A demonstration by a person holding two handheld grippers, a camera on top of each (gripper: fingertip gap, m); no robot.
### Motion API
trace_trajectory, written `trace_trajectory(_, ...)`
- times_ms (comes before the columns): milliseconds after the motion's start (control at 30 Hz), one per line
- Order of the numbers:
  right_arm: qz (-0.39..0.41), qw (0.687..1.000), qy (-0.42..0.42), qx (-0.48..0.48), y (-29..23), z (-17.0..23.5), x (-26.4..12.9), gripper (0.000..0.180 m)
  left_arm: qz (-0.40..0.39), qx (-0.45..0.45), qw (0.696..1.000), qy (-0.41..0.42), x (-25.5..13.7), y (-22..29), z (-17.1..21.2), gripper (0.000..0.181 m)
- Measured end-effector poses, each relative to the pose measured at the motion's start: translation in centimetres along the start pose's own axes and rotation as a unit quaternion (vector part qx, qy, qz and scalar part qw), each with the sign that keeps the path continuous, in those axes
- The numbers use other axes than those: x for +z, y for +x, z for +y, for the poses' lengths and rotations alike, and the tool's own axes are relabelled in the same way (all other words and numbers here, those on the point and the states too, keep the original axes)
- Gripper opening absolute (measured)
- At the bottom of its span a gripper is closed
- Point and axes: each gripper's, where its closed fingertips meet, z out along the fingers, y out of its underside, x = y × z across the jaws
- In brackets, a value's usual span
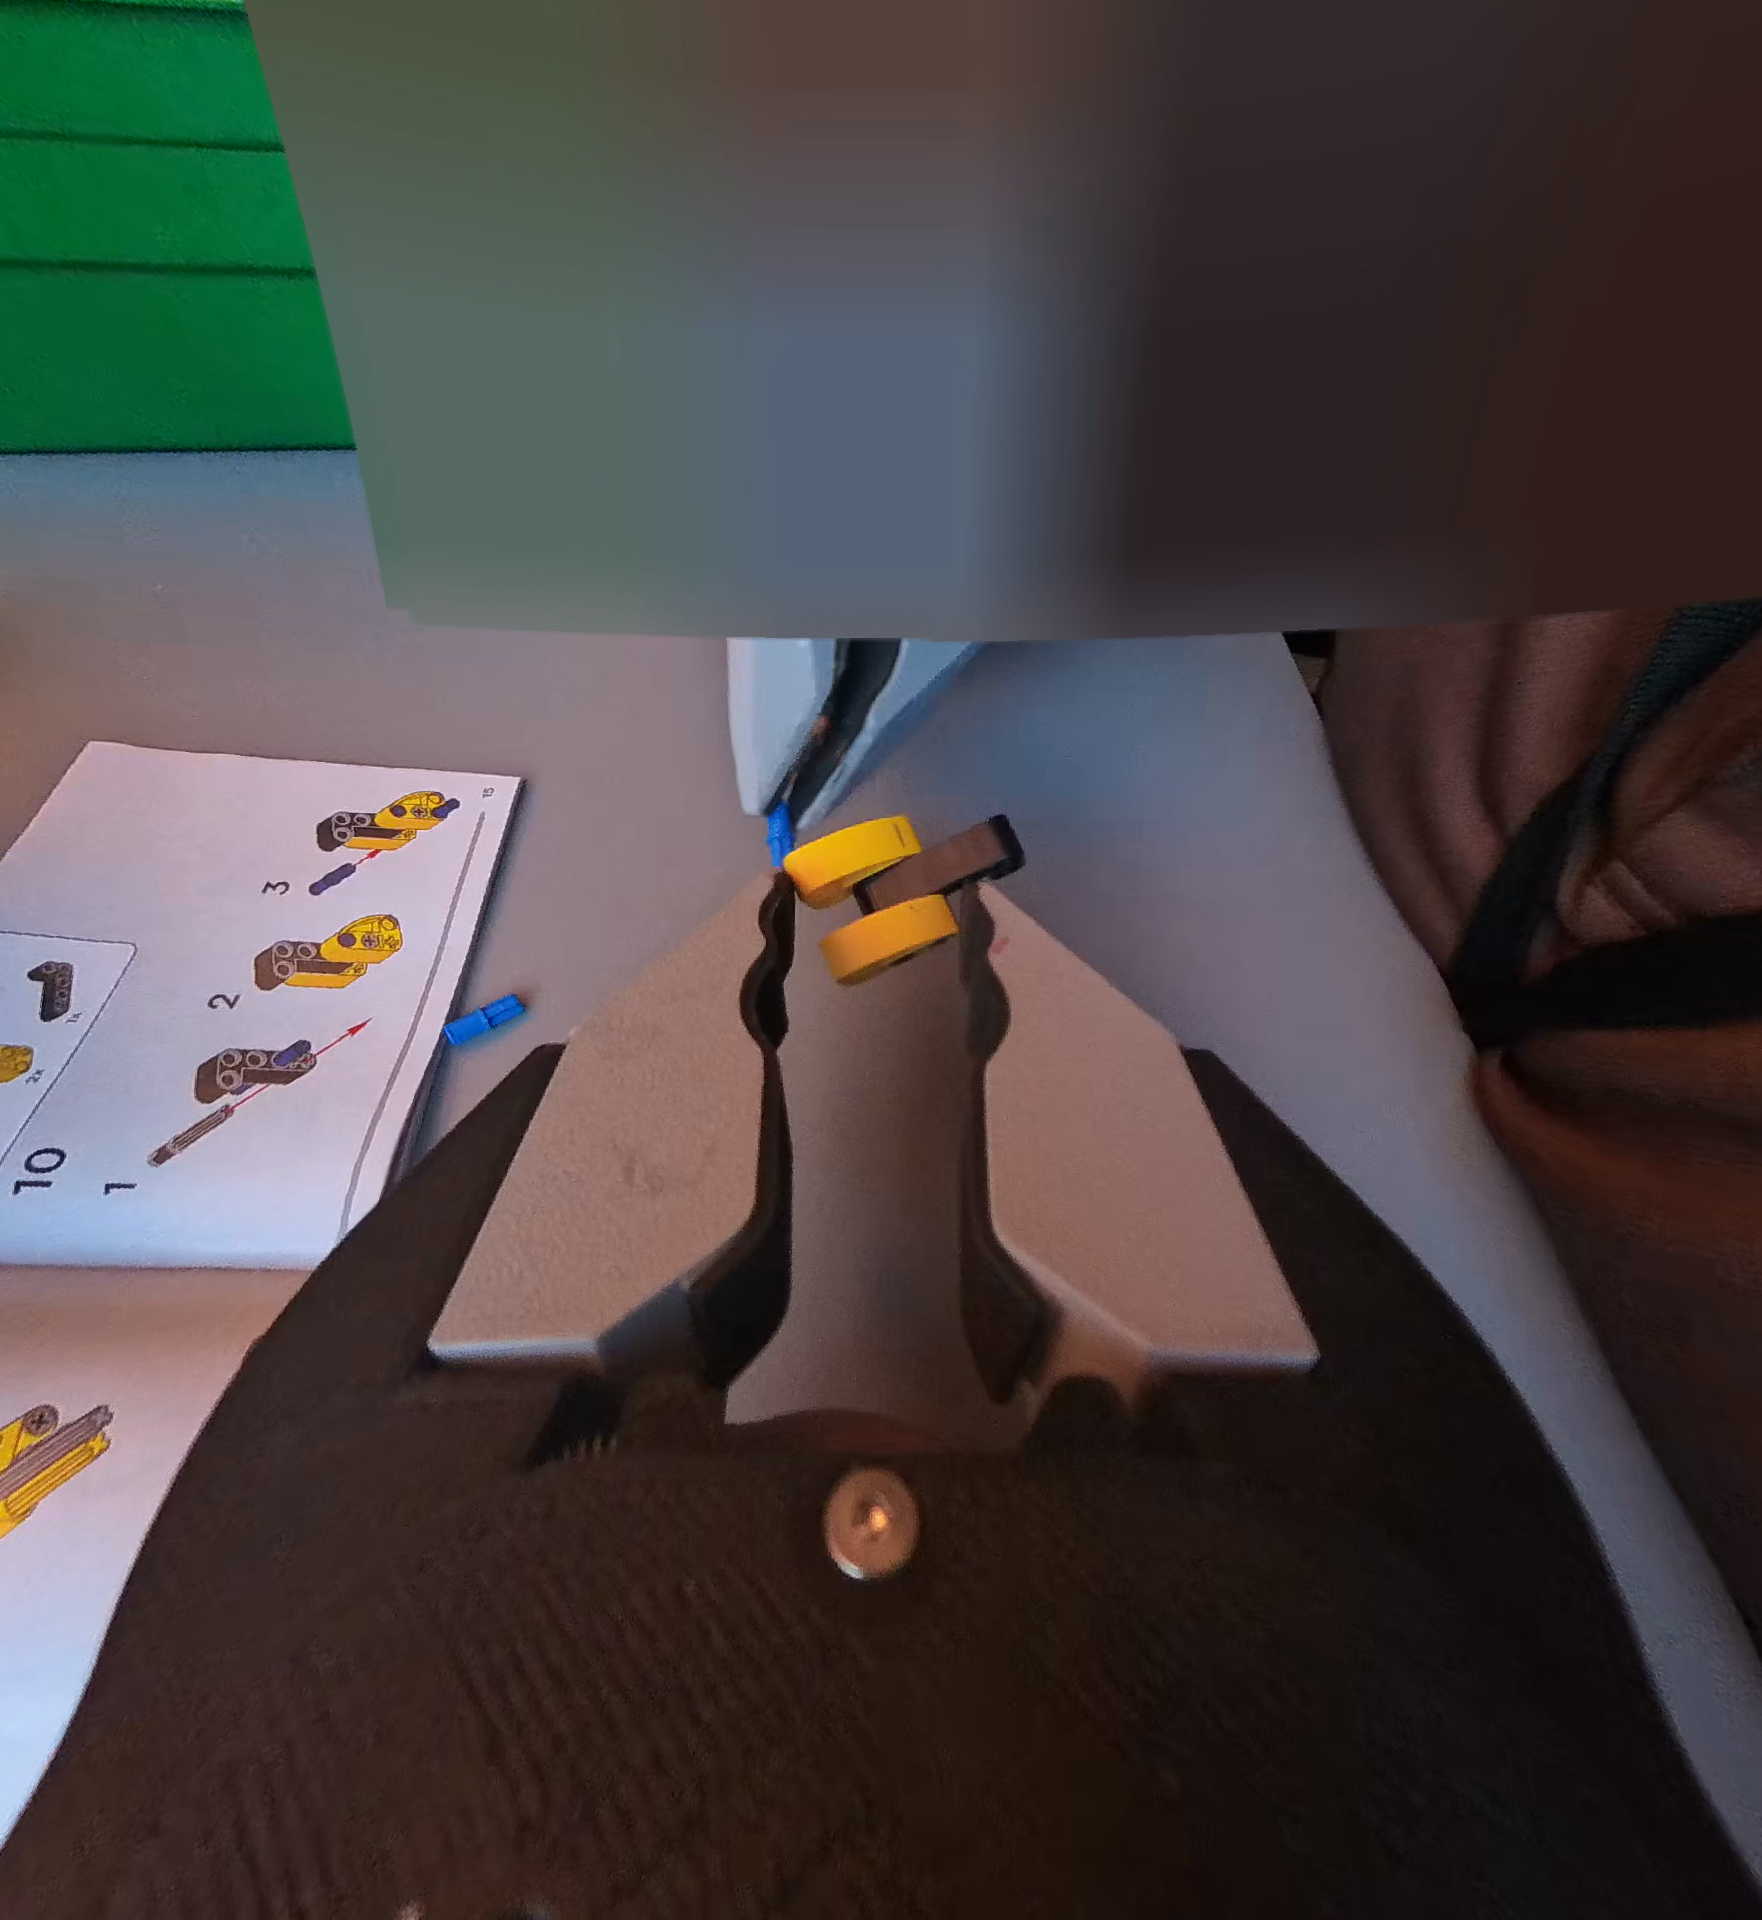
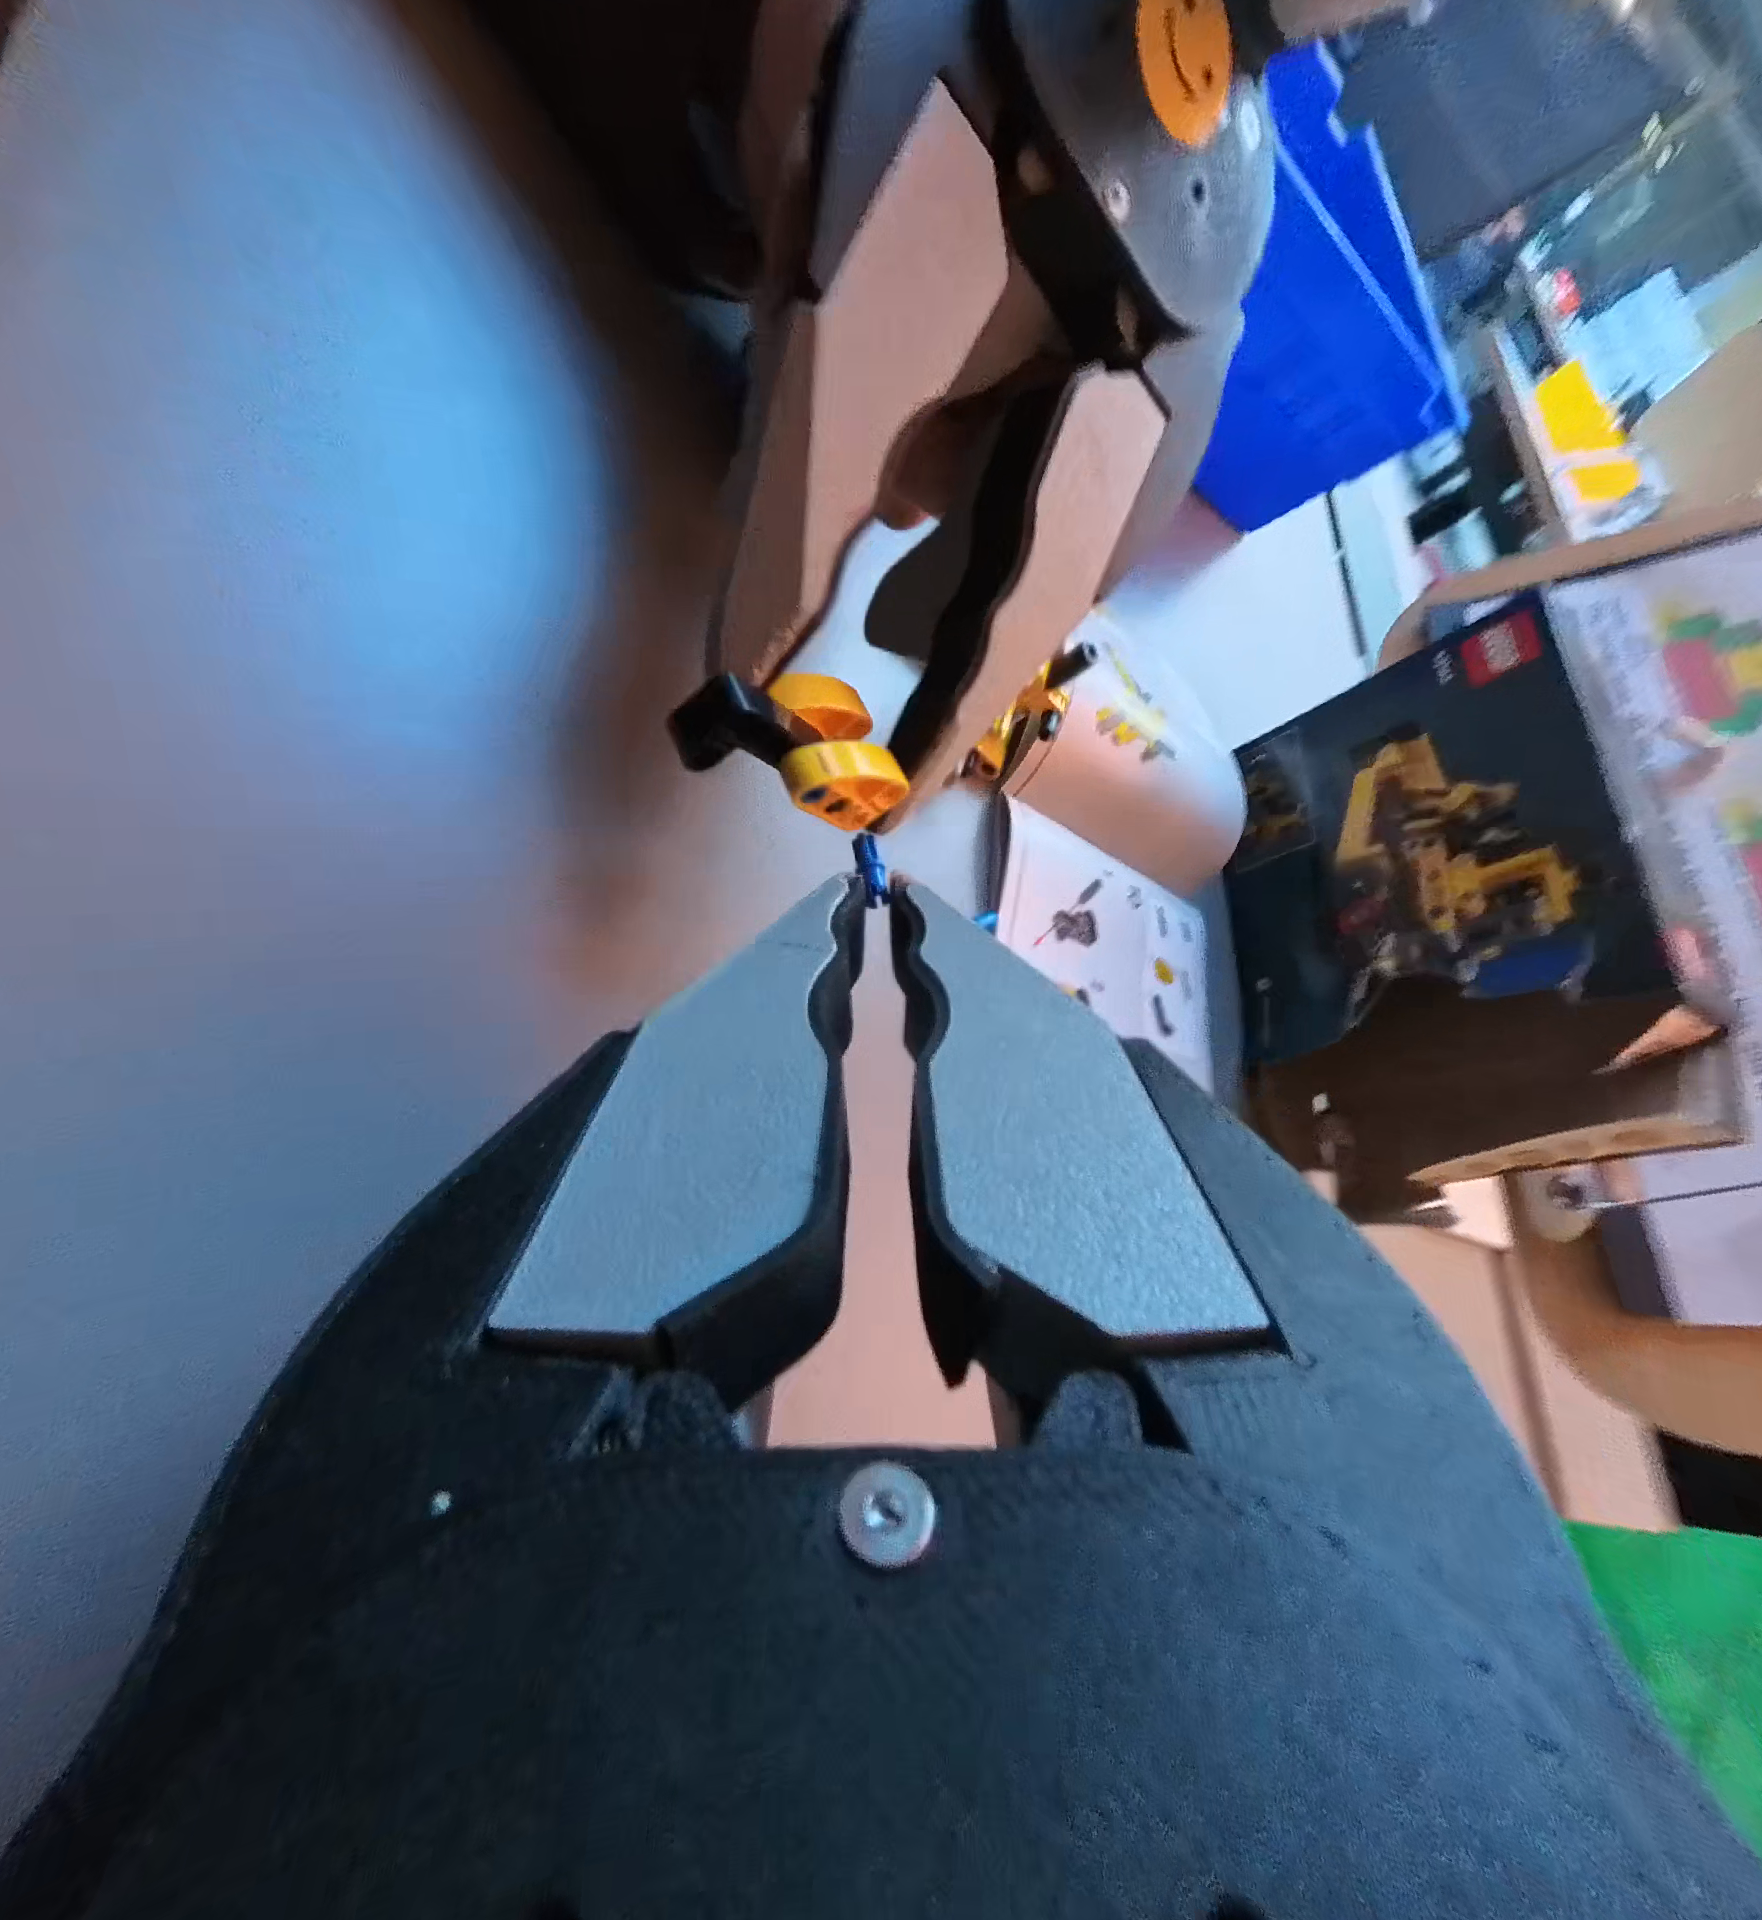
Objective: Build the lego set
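My left gripper [image 1: 872, 894] is shut on a small lego assembly [image 1: 892, 899]: two yellow rounded pieces joined by a black beam, held above the table. My right gripper [image 2: 875, 896] is shut on a small blue pin [image 2: 870, 864], whose free end points at the assembly [image 2: 815, 743] and sits just short of the lower yellow piece. In the left wrist view the blue pin [image 1: 777, 836] shows at the tip of the right gripper [image 1: 804, 748], right next to the upper yellow piece. A second blue pin [image 1: 484, 1016] lies on the table beside the open instruction booklet [image 1: 222, 997].
The booklet [image 2: 1105, 935] lies on the grey table [image 1: 596, 727]. A dark lego box [image 2: 1448, 862] stands behind it, with a partly built yellow model [image 2: 1022, 727] near it. A green cloth [image 1: 108, 229] lies at the far left. A person's brown garment [image 1: 1635, 935] is on the right.
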Motion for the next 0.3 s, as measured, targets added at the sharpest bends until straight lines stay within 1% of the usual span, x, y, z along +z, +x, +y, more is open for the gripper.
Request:
trace_trajectory(67,-0.022,0.998,0.001,0.064,0.18,0.53,0.17,0.001,-0.003,0.000,1.000,0.001,-0.03,-0.07,-0.03,0.028)
trace_trajectory(133,-0.053,0.989,0.020,0.136,0.29,0.49,0.11,0.001,-0.012,0.003,1.000,-0.001,0.00,-0.22,0.01,0.029)
trace_trajectory(200,-0.089,0.973,0.050,0.207,0.46,0.08,-0.15,0.001,-0.023,0.012,1.000,-0.007,0.12,-0.29,0.15,0.028)
trace_trajectory(300,-0.147,0.937,0.073,0.309,0.62,0.03,-0.39,0.001,-0.043,0.036,0.998,-0.026,0.46,-0.42,0.58,0.028)
